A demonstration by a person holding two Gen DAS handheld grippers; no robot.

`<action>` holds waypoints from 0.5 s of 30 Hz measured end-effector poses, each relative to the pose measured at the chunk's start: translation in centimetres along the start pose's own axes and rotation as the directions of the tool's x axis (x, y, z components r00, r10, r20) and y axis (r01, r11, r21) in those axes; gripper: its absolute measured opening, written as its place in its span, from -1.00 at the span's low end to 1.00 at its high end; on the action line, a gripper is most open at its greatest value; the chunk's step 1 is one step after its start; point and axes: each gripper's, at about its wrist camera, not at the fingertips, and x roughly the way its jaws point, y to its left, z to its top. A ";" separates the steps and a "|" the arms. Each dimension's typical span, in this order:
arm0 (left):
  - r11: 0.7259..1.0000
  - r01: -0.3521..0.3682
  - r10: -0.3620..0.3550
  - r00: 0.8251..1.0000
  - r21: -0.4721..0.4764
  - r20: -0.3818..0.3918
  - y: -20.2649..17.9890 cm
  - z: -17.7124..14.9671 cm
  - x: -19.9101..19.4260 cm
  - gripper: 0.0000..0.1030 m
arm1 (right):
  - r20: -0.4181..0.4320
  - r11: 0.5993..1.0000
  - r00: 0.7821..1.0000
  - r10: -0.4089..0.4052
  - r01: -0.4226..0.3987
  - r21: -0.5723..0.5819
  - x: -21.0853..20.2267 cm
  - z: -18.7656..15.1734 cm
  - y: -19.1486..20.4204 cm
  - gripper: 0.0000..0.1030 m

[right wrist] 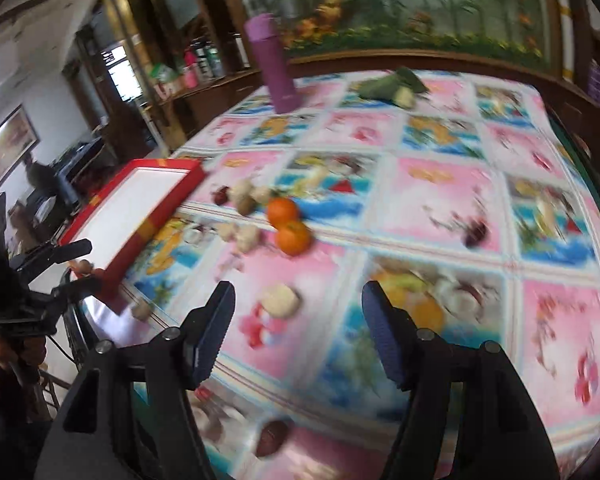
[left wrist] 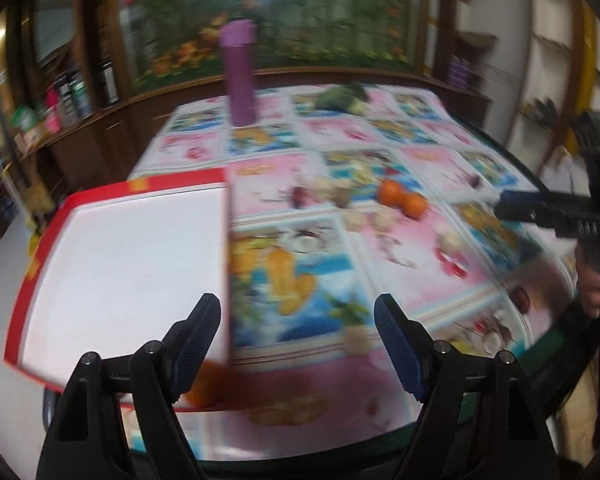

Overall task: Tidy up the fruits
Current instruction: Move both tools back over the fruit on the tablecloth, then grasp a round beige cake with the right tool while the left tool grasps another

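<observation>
Both pictures are smeared with blur, so small things are hard to name. Nearest, the left gripper (left wrist: 298,320) hangs over the near left part of the tabletop with its jaws spread wide and nothing between them; its left finger overlaps the near right corner of the red box lid (left wrist: 60,216). That lid, white inside, sits at the table's left edge and juts out past it. An orange shape (left wrist: 202,394) shows just below the lid's near edge, too blurred to name.

The right gripper (right wrist: 298,308) hovers over the near middle of the patterned tablecloth (right wrist: 440,200), jaws likewise wide and empty.

Further in, towards the centre, two oranges (right wrist: 289,225) lie touching each other, with small pale and dark fruits (right wrist: 244,196) scattered just left of them.

Near the far edge stands a purple bottle (right wrist: 274,64), upright, and to its right a green vegetable (right wrist: 396,84).
</observation>
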 end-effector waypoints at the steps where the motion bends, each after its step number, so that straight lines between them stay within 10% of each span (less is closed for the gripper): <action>1: 1.000 0.001 -0.001 1.000 0.020 -0.009 -0.6 -0.1 0.3 0.54 | -0.006 1.000 1.000 -0.015 0.015 0.001 -0.2 -0.6 -0.4 0.30; 15: 0.999 0.048 -0.048 0.987 -0.006 -0.150 -1.7 -1.9 3.7 0.28 | -0.073 0.981 0.986 -0.150 0.139 -0.137 6.3 -0.3 4.9 0.26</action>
